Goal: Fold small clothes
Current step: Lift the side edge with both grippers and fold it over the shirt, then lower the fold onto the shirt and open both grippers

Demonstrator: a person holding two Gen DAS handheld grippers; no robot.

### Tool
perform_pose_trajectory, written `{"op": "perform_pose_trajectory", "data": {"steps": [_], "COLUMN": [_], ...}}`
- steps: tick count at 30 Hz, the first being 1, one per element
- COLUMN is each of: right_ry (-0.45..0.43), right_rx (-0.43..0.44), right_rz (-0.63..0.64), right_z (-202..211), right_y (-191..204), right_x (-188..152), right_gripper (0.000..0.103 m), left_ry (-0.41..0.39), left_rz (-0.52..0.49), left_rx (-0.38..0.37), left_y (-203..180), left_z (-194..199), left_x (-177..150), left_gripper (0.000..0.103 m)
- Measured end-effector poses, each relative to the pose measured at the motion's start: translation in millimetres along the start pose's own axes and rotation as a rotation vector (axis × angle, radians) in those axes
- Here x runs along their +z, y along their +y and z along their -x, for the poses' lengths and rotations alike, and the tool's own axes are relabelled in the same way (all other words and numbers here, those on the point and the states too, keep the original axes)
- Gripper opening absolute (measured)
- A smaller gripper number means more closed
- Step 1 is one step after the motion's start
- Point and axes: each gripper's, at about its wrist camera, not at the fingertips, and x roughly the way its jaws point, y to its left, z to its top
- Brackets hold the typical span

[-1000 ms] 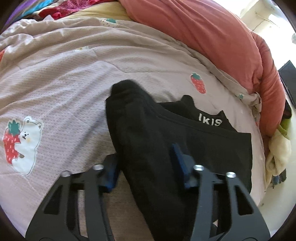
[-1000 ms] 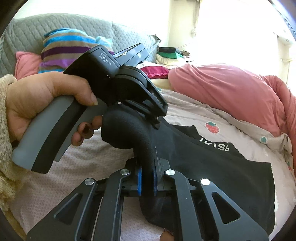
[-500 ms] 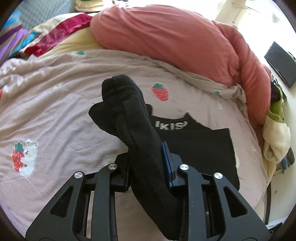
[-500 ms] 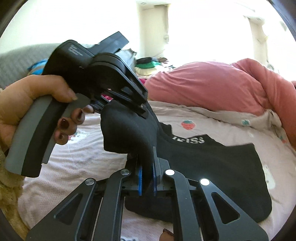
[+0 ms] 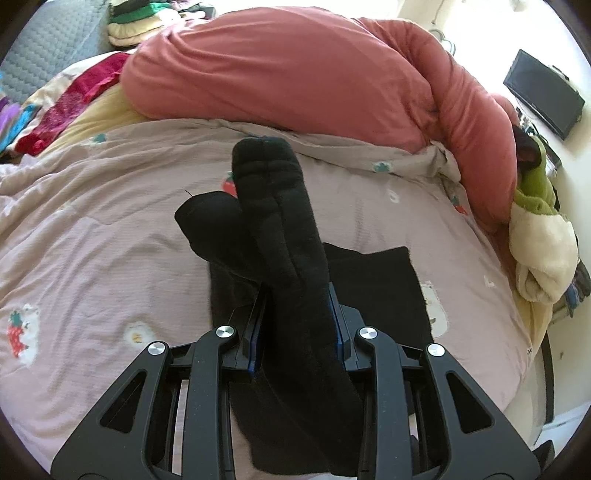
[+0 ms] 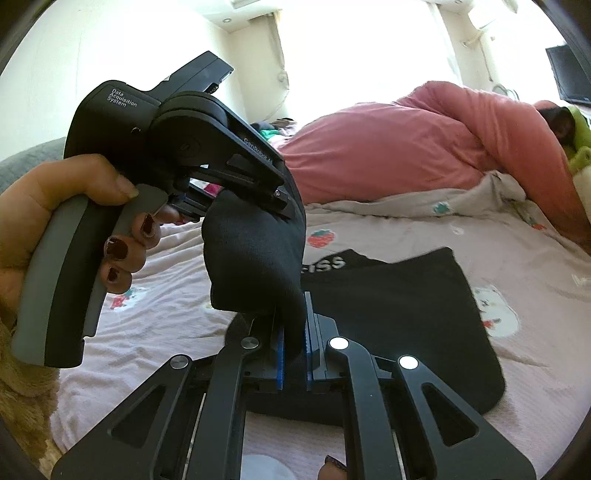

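Note:
A black garment [image 5: 288,240] is lifted off the bed in a thick bunched fold. My left gripper [image 5: 297,325] is shut on that fold, which sticks up past the fingers. My right gripper [image 6: 293,343] is shut on the same garment [image 6: 255,258], just below the left gripper's body [image 6: 177,147] and the hand holding it. The rest of the garment [image 6: 399,317] lies flat on the bed, with white lettering showing at its far edge.
The bed has a pink quilt with strawberry and bear prints [image 5: 92,236]. A salmon duvet [image 5: 314,74] is heaped along the far side. Cream and green clothes [image 5: 539,236] sit at the right edge. Folded clothes [image 5: 147,18] lie at the back left.
My left gripper has closed on the black fold. Both grippers have lifted the garment higher off the bed and swung right, folding it over so the lettering is mostly covered.

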Motion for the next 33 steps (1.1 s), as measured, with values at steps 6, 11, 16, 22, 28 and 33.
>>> {"op": "perform_pose_trajectory", "data": {"steps": [6, 11, 16, 22, 28, 33], "right_ry": [0.022, 0.051, 0.077, 0.107, 0.149, 0.2], "right_rx": [-0.022, -0.034, -0.043, -0.041, -0.042, -0.016], "right_rz": [-0.041, -0.08, -0.124, -0.173, -0.255, -0.381], "right_z": [2.2, 2.4, 2.8, 2.8, 0.9, -0.4], "right_y": [-26.2, -43.9, -56.0, -70.8, -89.2, -113.3], "right_x": [-8.6, -18.0, -24.9, -31.2, -37.4, -50.9], "right_gripper": [0.006, 0.006, 0.007, 0.007, 0.01, 0.012], "left_ry": [0.034, 0.062, 0.078, 0.088, 0.084, -0.015], "left_rz": [-0.032, -0.053, -0.074, -0.087, -0.036, 0.042], "left_rx": [-0.003, 0.002, 0.013, 0.011, -0.106, -0.155], "left_y": [-28.9, -46.4, -59.6, -73.2, -70.9, -46.0], "left_z": [-23.0, -40.6, -52.9, -66.1, -70.3, -45.7], "left_x": [-1.6, -7.6, -11.7, -14.9, -20.6, -23.7], "left_gripper": [0.023, 0.025, 0.026, 0.036, 0.073, 0.075]}}
